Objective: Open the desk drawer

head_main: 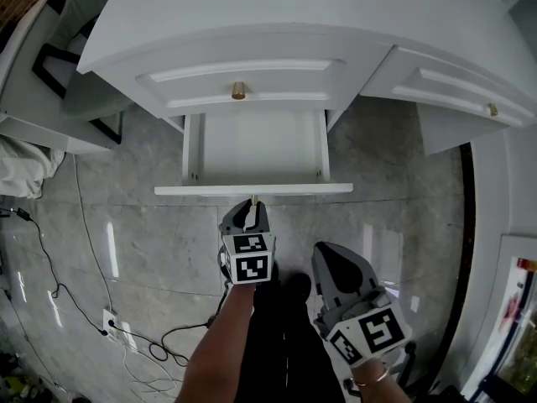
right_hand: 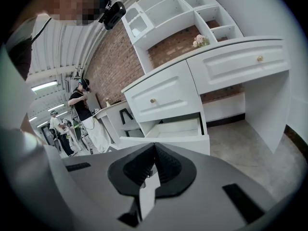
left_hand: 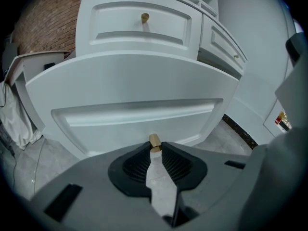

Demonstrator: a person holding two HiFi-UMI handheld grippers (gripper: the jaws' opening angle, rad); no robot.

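The white desk [head_main: 252,7] has its lower middle drawer [head_main: 201,154] pulled out over the floor, and its inside looks empty. The drawer front [left_hand: 134,100] fills the left gripper view. My left gripper [head_main: 251,211] is shut on the drawer's small brass knob [left_hand: 154,141], which sits between the pad tips, right at the drawer's front edge [head_main: 294,189]. My right gripper [head_main: 334,259] hangs lower right of it, away from the desk, jaws shut with nothing between them [right_hand: 154,149]. The open drawer [right_hand: 175,129] also shows in the right gripper view.
Above the open drawer is a closed drawer with a brass knob [head_main: 238,90]. Another closed drawer [head_main: 457,86] is at the right. Cables [head_main: 126,334] trail over the grey tiled floor at lower left. A chair [head_main: 75,82] stands at the desk's left. People [right_hand: 82,105] stand far off.
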